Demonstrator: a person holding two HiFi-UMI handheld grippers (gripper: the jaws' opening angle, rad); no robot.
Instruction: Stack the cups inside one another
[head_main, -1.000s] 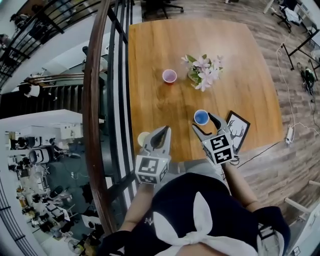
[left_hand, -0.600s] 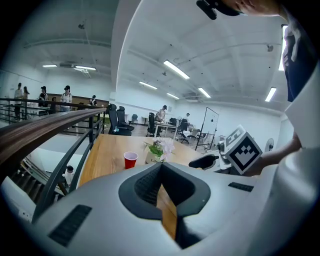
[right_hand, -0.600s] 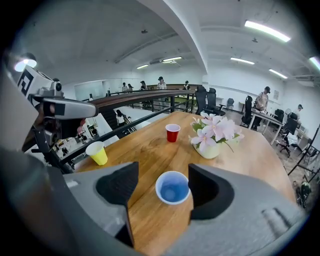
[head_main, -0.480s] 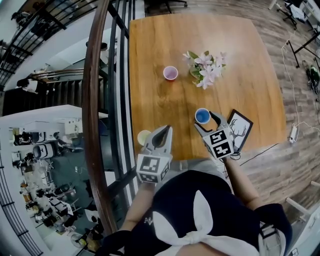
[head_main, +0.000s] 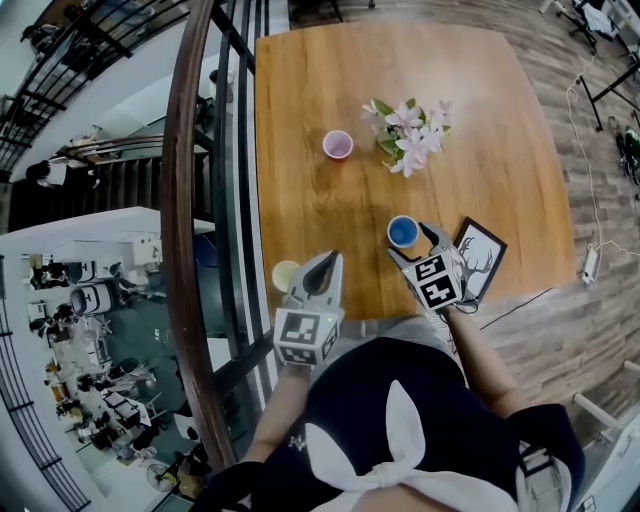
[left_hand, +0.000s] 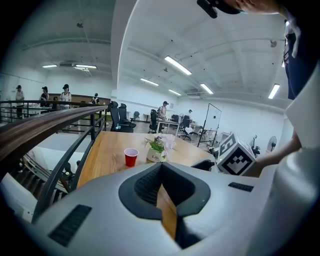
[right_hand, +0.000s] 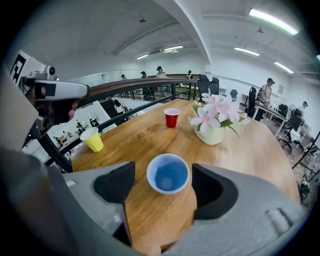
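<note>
In the head view the left hand-held gripper (head_main: 328, 262) covers part of the yellow cup (head_main: 283, 275).

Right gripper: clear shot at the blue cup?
Probably yes: the right gripper, jaws just opened wider, straddles the blue cup without touching it; nothing else stands between them.
</note>
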